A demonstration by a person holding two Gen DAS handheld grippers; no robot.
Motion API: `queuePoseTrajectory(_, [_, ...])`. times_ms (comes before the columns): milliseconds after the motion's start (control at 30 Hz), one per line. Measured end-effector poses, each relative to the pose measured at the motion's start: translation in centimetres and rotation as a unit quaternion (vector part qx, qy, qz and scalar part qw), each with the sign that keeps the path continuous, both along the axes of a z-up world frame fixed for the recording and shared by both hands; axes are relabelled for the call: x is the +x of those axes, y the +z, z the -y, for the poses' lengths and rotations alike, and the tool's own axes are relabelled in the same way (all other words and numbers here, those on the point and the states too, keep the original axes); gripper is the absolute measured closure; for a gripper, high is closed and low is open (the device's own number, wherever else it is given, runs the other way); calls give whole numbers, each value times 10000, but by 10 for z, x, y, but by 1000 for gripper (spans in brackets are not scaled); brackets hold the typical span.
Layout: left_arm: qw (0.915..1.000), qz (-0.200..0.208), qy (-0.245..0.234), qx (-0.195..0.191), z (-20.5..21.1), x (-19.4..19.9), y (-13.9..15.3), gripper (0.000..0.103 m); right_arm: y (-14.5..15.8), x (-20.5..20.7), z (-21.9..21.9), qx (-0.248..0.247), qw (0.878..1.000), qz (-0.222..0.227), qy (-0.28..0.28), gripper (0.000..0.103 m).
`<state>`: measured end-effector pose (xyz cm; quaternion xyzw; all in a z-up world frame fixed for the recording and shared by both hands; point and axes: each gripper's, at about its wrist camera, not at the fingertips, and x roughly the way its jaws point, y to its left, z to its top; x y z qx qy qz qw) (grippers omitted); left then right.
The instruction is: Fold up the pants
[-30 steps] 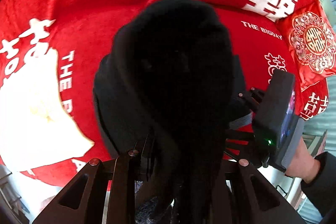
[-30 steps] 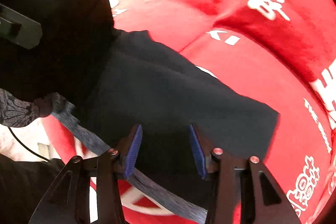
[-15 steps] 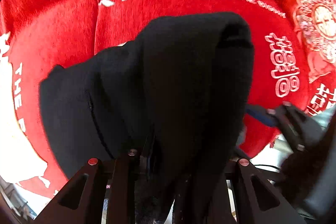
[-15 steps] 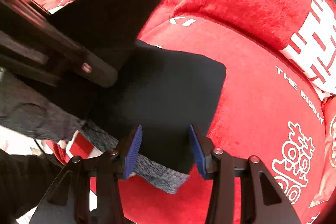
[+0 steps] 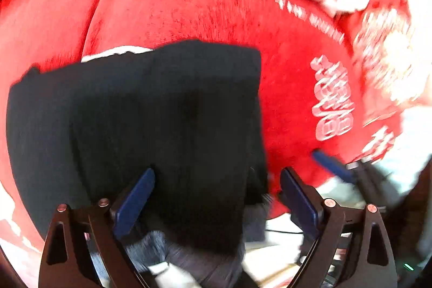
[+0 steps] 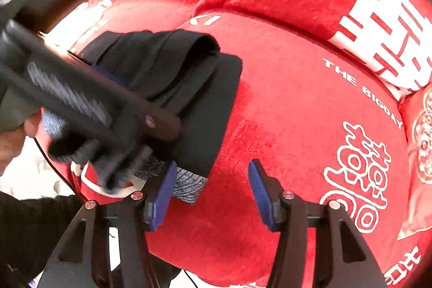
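Two claws opening, left claw (image 5: 216,199) straddling folded black pants (image 5: 151,126), right claw (image 6: 210,193) empty

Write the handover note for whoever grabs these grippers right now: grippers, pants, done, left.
Left gripper: jaws opening, pads clear of the cloth, black pants lying between and under them.
Right gripper: jaws opening, nothing between them, beside the bundle's right edge.
Pants: folded in a stack on the red blanket, grey waistband at the near edge.
Done: top fold laid over.
Left: top layer looks bunched; probably flatten and square it.
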<state>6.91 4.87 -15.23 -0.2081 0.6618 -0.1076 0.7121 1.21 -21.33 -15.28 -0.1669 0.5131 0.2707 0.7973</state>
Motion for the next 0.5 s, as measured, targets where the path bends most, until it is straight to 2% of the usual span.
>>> queuePoseTrajectory(67, [9992,108,246,-302,-16,-8,12,9,5,1,3,239,9996,-145,-43,43])
queuePoseTrajectory(133, [9988,186,350,-292,-24,-13,15,9,6,6,1,714,9961,-505,-106,39])
queuePoseTrajectory(200, [9990,205,380,-100,-33,-21,14,9,3,18,7,1370,9843,-997,-493,35])
queuePoseTrajectory(267, [9988,254,380,149,-40,-29,13,9,-3,33,18,1951,9634,-1416,-1172,28])
queuePoseTrajectory(333, [9983,300,318,379,-47,-37,11,9,-9,46,22,2088,9511,-1523,-1690,21])
queuePoseTrajectory(400, [9974,283,148,650,-57,-46,6,9,-17,59,13,2149,9467,-1622,-1767,21])
queuePoseTrajectory(500, [9964,245,-33,808,-56,-51,-5,9,-31,65,-22,1833,9587,-1745,-1300,21])
